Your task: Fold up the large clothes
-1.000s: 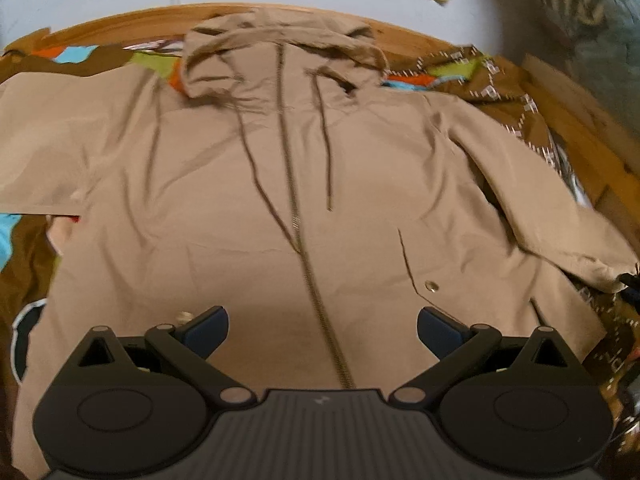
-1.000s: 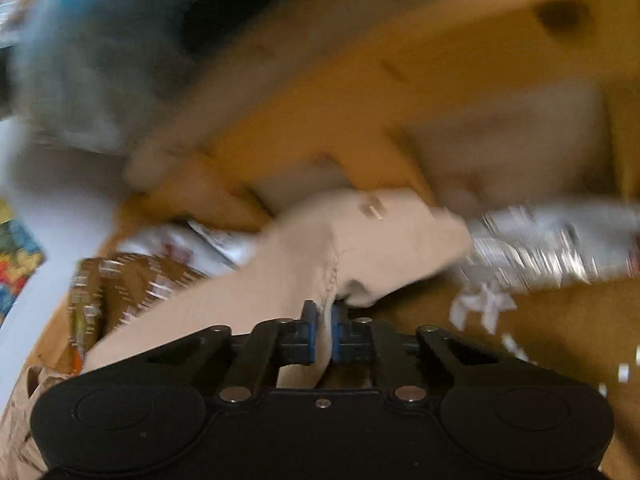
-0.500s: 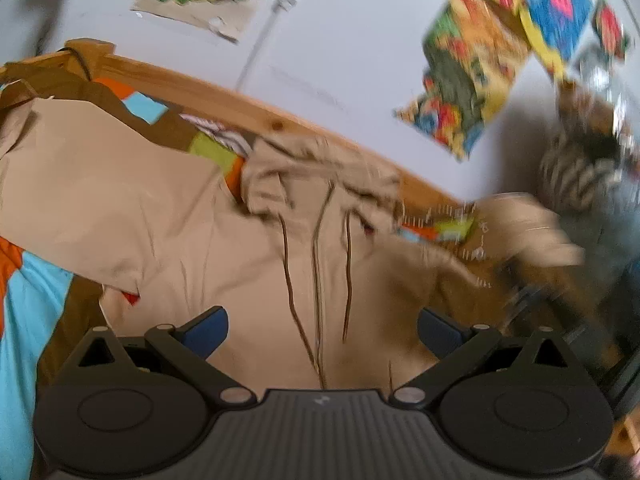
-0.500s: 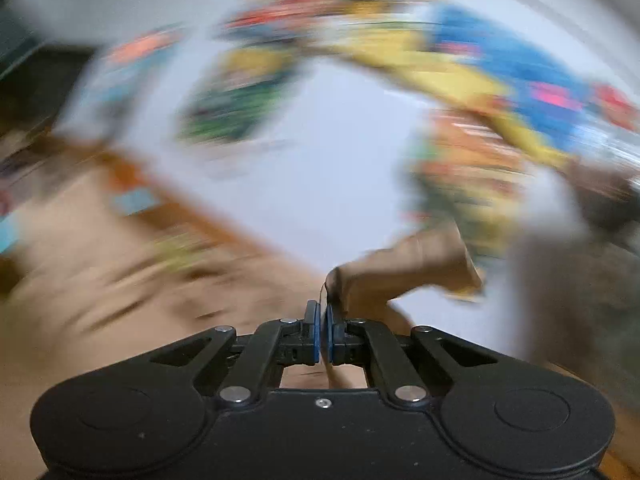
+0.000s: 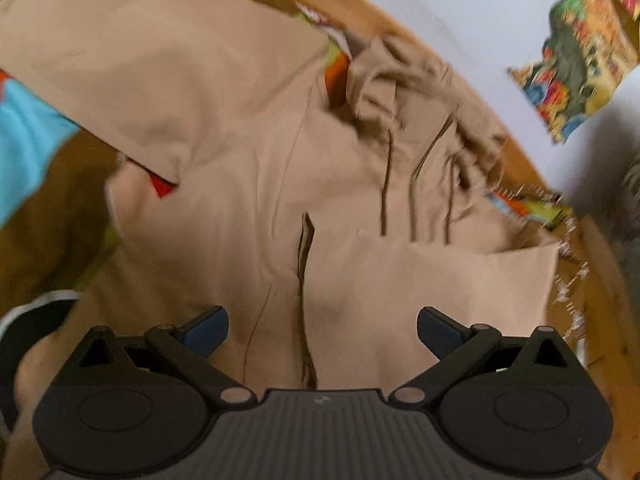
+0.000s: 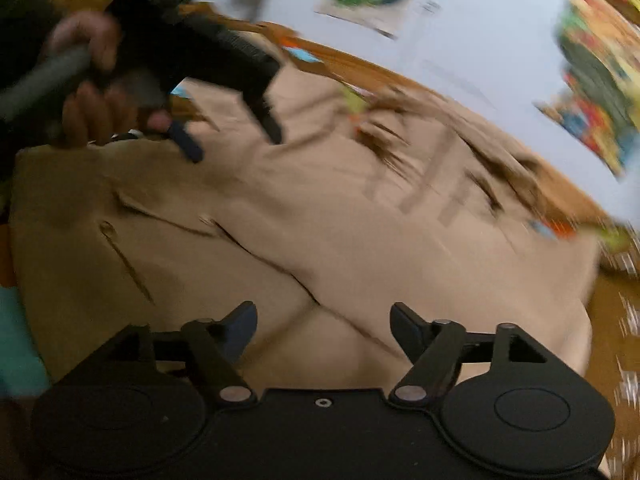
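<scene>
The left gripper (image 5: 322, 330) hovers low over a tan hooded jacket (image 5: 248, 184), its blue-padded fingers (image 5: 204, 330) spread wide apart and holding nothing; the right gripper (image 6: 323, 326) is likewise poised above the same garment, fingers (image 6: 240, 326) parted and empty; just beyond the left gripper, one sleeve (image 5: 432, 280) lies folded flat across the jacket's front, its cuff edge meeting the dark zipper line (image 5: 304, 276); the jacket is spread face-up on a patterned bedcover (image 5: 28, 140) of brown, turquoise and orange; the other sleeve (image 5: 132, 52) stretches out over that cover, well apart from the folded one; farther on, the hood (image 5: 404, 80) sits rumpled at the top of the jacket, its dark drawstrings (image 5: 386, 184) trailing down the chest; in the right wrist view, a hand (image 6: 92, 92) at the far left grips the left gripper's handle, the tool's fingers angled down near the jacket's edge, the whole of it blurred; behind the hood runs a wooden bed frame (image 5: 404, 12), and past it a pale wall (image 5: 460, 12) carries colourful pictures (image 5: 576, 60).
</scene>
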Tool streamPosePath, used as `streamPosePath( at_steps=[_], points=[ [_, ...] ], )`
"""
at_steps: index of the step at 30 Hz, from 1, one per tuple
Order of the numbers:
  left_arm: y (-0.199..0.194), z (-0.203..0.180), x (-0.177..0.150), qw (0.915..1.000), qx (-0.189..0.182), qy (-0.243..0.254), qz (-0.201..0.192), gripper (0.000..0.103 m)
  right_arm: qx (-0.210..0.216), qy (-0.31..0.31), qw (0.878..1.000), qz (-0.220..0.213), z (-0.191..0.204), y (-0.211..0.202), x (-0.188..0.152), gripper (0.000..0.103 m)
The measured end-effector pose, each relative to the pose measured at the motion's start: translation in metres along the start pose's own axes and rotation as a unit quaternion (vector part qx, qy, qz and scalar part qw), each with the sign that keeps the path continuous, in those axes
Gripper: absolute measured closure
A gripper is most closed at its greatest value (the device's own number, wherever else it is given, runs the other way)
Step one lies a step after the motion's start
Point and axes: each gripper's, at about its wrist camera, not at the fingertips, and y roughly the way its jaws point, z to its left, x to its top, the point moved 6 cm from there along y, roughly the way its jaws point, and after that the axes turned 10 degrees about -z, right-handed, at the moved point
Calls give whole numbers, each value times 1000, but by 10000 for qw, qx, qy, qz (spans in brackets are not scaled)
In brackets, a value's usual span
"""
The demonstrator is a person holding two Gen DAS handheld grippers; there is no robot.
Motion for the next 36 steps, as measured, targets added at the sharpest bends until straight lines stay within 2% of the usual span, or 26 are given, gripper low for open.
streamPosePath(
  at_steps=[2, 4, 6, 7, 8, 9, 10, 11, 14, 16, 18, 19, 21, 22, 25, 28, 30, 31, 32, 33, 35, 36],
  points=[
    [15, -8, -5, 9996, 60, 276, 15, 6, -301, 296, 9990, 162, -20, -11, -13, 26],
    [32, -17, -7, 9981, 232, 564, 112, 16, -523, 674, 9959, 318, -38, -17, -28, 26],
    [42, -25, -10, 9960, 379, 784, 219, 36, -730, 978, 9917, 400, -53, -19, -38, 26],
    [46, -28, -10, 9940, 556, 919, 227, 42, -824, 1066, 9900, 416, -57, -22, -44, 26],
    [48, -30, -10, 9917, 728, 1043, 186, 58, -906, 1131, 9885, 427, -61, -24, -48, 26],
    [50, -32, -9, 9895, 846, 1162, 132, 86, -976, 1193, 9871, 430, -64, -25, -50, 26],
    [51, -32, -8, 9870, 1031, 1225, 138, 94, -1031, 1239, 9860, 432, -67, -21, -51, 26],
    [51, -32, -7, 9870, 1060, 1195, 151, 103, -1099, 1273, 9848, 425, -70, -21, -52, 26],
    [35, -36, -1, 9905, 794, 1109, -160, 103, -1360, 1180, 9831, 314, -81, -19, -49, 26],
    [13, -43, 6, 9902, 608, 1138, -528, 103, -1549, 1072, 9819, 222, -92, -19, -45, 26],
    [-20, -43, 17, 9896, 469, 914, -1010, 103, -1733, 1022, 9794, 166, -104, -21, -43, 25],
    [-41, -41, 23, 9872, 452, 802, -1302, 103, -1801, 1049, 9779, 144, -112, -22, -41, 25],
    [-69, -26, 28, 9806, 701, 812, -1640, 103, -1843, 1164, 9759, 112, -125, -22, -40, 23],
    [-75, -15, 27, 9797, 851, 848, -1602, 103, -1832, 1249, 9751, 106, -131, -20, -39, 23],
    [-73, 19, 8, 9827, 1235, 792, -1127, 103, -1711, 1565, 9727, 80, -153, 0, -32, 23],
    [-76, 29, -8, 9845, 1223, 749, -1007, 103, -1712, 2100, 9626, 19, -184, 29, -20, 23],
    [-77, 26, -12, 9842, 1224, 777, -1020, 103, -1735, 2666, 9480, 86, -209, 53, -18, 25],
    [-76, 24, -12, 9841, 1217, 796, -1018, 103, -1707, 2918, 9410, 163, -220, 65, -19, 28],
    [-72, 19, -10, 9839, 1204, 825, -1027, 103, -1698, 3127, 9342, 270, -230, 77, -21, 56],
    [-73, 17, -10, 9835, 1186, 872, -1048, 103, -1674, 3296, 9284, 386, -237, 85, -23, 90],
    [-74, 9, -9, 9827, 1131, 997, -1075, 103, -1828, 3430, 9207, 353, -246, 86, -22, 93],
    [-68, 6, -9, 9823, 1155, 1045, -1038, 103, -1961, 3262, 9243, 274, -246, 83, -21, 94]
  ],
)
